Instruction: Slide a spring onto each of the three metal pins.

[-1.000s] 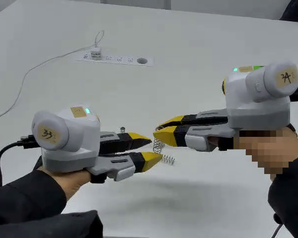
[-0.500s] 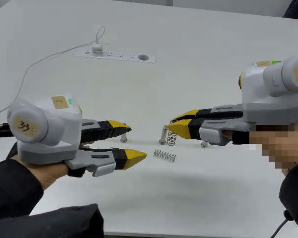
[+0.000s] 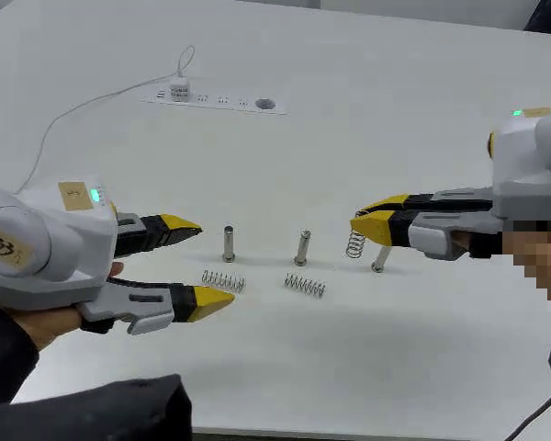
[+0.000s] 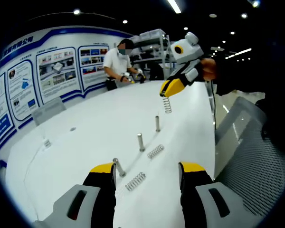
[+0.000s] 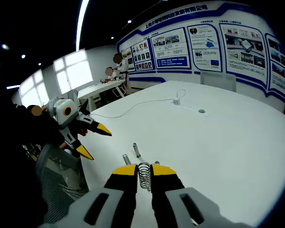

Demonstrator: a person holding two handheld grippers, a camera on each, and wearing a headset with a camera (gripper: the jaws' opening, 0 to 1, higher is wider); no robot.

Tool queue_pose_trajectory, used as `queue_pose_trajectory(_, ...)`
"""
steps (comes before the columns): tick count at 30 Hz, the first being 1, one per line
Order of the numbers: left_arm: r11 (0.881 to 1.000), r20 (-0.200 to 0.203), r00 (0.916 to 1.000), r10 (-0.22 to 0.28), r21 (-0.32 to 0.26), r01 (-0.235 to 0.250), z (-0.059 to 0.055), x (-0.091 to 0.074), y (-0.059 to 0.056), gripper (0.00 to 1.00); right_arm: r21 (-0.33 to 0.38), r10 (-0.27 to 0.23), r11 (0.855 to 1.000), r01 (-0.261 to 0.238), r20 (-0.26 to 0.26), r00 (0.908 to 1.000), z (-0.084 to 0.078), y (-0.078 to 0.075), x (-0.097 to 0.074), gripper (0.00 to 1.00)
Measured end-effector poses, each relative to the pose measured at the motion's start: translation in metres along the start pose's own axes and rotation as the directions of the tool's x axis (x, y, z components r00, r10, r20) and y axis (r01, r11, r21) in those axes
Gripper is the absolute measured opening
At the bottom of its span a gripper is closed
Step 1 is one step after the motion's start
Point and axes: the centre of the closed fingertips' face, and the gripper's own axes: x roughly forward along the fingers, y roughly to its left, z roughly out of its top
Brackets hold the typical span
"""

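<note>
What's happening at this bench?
A person holds a gripper in each hand over a white table. The right gripper is shut on a spring, near the right pin. The left gripper is open with nothing in it. A second spring and a third spring lie flat by the left pin and middle pin. All three pins are bare.

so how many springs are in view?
3. One spring pinched in the right gripper; two lying on the table: one near the left pin, one near the middle pin.
</note>
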Motion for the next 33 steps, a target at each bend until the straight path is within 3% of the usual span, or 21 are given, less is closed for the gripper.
queue_pose_trajectory(7, 0.999, -0.004, 0.9999, 0.012, -0.031, -0.013, -0.008, 0.000, 0.000, 0.57, 0.024, -0.087, 0.996, 0.087, 0.024, 0.9959, 0.004, -0.032, -0.015, 0.12)
queue_pose_trajectory(14, 0.998, -0.011, 0.9999, 0.012, -0.058, -0.012, -0.015, 0.004, -0.004, 0.59, 0.021, -0.167, 0.986, 0.166, 0.009, 0.9860, -0.009, -0.059, -0.011, 0.12)
queue_pose_trajectory(24, 0.997, -0.018, 0.9998, 0.006, -0.082, -0.007, -0.020, 0.008, -0.010, 0.61, 0.020, -0.203, 0.979, 0.203, 0.008, 0.9791, -0.025, -0.081, 0.005, 0.12)
queue_pose_trajectory(33, 0.996, -0.021, 0.9998, 0.007, -0.091, -0.009, -0.022, 0.008, -0.010, 0.61, 0.029, -0.212, 0.977, 0.212, -0.009, 0.9773, -0.035, -0.088, 0.008, 0.12)
